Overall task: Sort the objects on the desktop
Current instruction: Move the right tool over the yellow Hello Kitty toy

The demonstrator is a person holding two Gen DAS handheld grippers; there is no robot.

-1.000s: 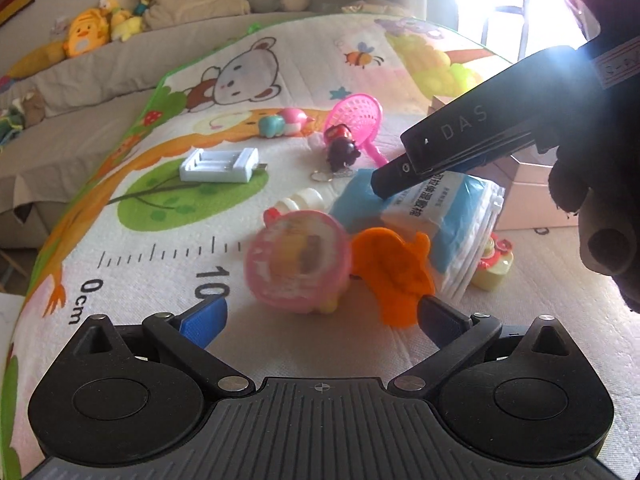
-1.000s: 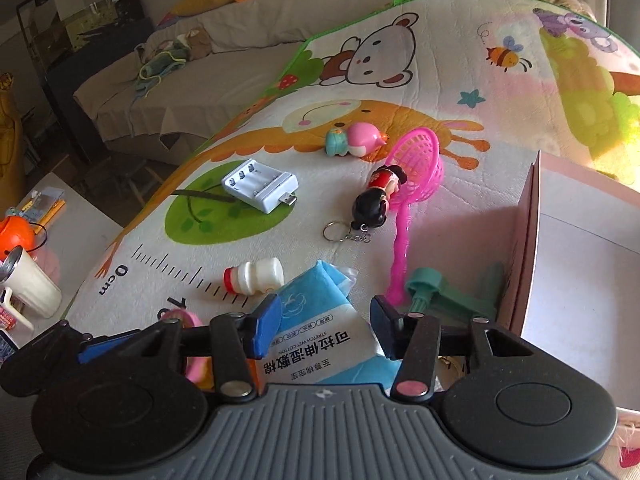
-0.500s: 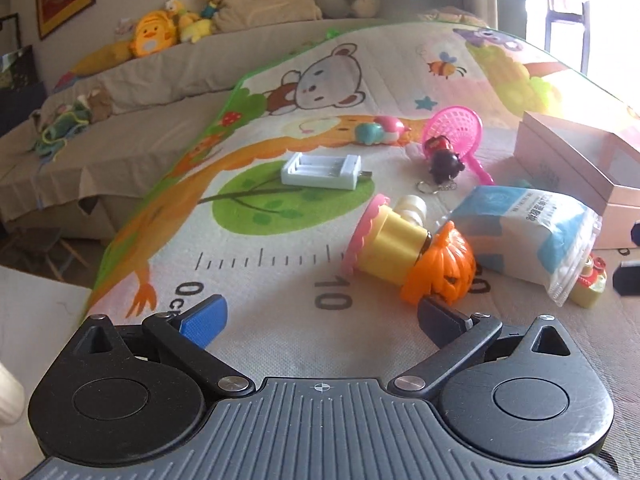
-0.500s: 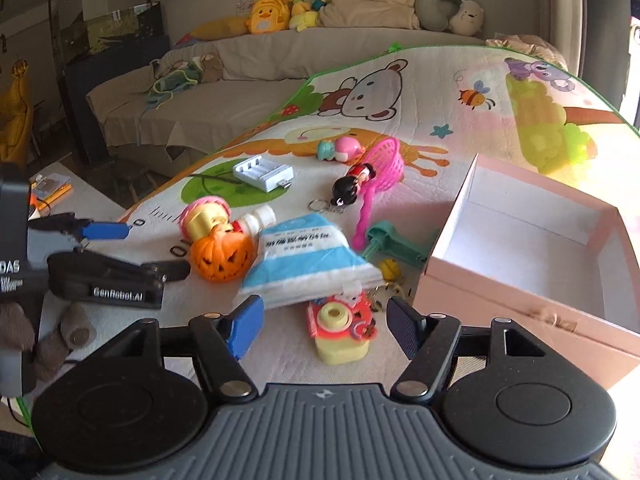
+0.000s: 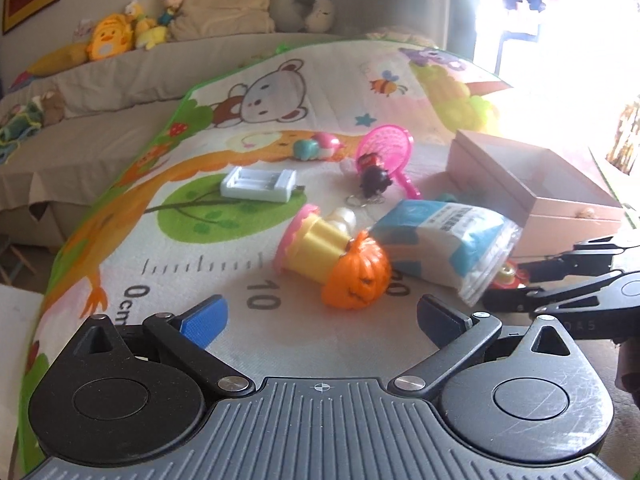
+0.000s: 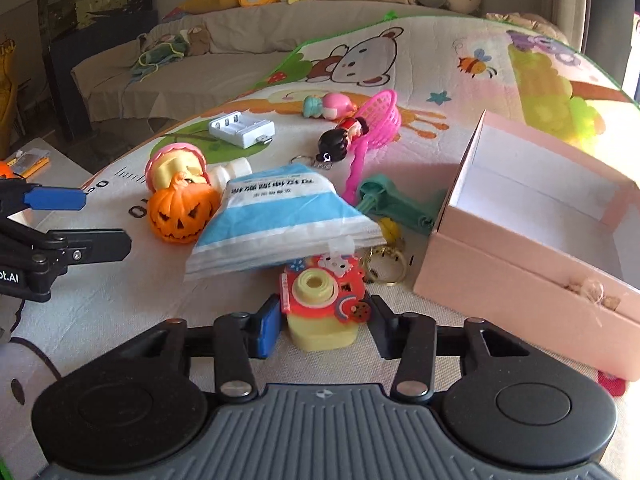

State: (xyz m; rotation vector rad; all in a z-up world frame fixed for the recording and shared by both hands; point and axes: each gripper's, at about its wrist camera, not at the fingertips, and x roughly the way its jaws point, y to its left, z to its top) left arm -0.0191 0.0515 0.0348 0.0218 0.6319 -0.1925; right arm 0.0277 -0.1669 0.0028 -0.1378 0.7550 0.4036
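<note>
Now the left gripper [image 5: 320,314] stands open and empty, with the orange pumpkin [image 6: 182,214] just beyond its fingertips. Right of it, the right gripper [image 6: 322,326] has just been closing around the toy camera [image 6: 322,300]: the blue pad touches its left side, while the black pad on the right seems still a little apart. One risk is that the blue-and-white packet [image 6: 276,220] resting on the toy's top slides or drags during a lift. The pink box [image 6: 532,216] waits open at the far right.
</note>
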